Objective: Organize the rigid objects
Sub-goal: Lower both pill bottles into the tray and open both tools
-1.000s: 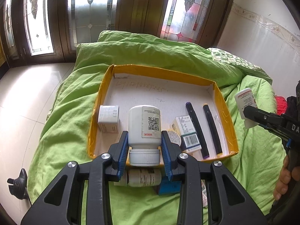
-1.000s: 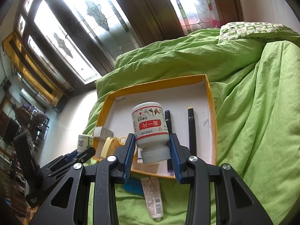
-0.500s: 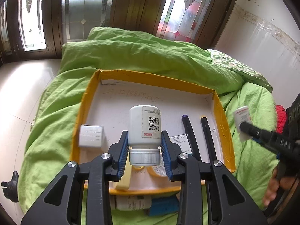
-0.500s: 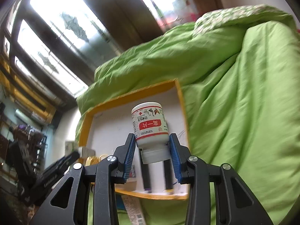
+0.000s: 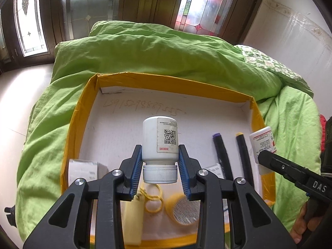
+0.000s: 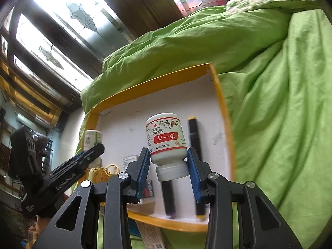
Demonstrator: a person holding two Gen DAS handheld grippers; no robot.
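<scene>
Both grippers have pushed forward over the last second: I now have the left gripper (image 5: 159,164) past the near wall and above the tray (image 5: 78,124) floor, where a second ago it was short of the rim, and the right gripper (image 6: 168,168) has swung in over the right end of the tray. My read: transport is about done and next is lowering and release for both. Left fingers (image 5: 136,168) pinch a white bottle (image 5: 159,139) at the shoulder just above the cap, cap toward me, QR label facing up; it hangs clear of the floor. Right fingers (image 6: 143,170) pinch a red-label bottle (image 6: 166,139) the same way, slightly tilted, above the two markers. Tray contents, near to far: yellow rings (image 5: 153,199) and a yellow round piece (image 5: 182,209) right under the left gripper, a pale yellow strip (image 5: 132,220) at the near wall, a small white box (image 5: 83,170) near-left, a printed carton (image 5: 215,169) mostly hidden behind the left fingers, then the purple-cap marker (image 5: 221,153) and yellow-cap marker (image 5: 243,155) lying parallel by the right wall. Far half of the floor is bare apart from handwritten digits. The tray sits on a green duvet (image 5: 155,49). A tube (image 6: 149,236) and something blue lie on it outside the near wall, not yet sorted.
</scene>
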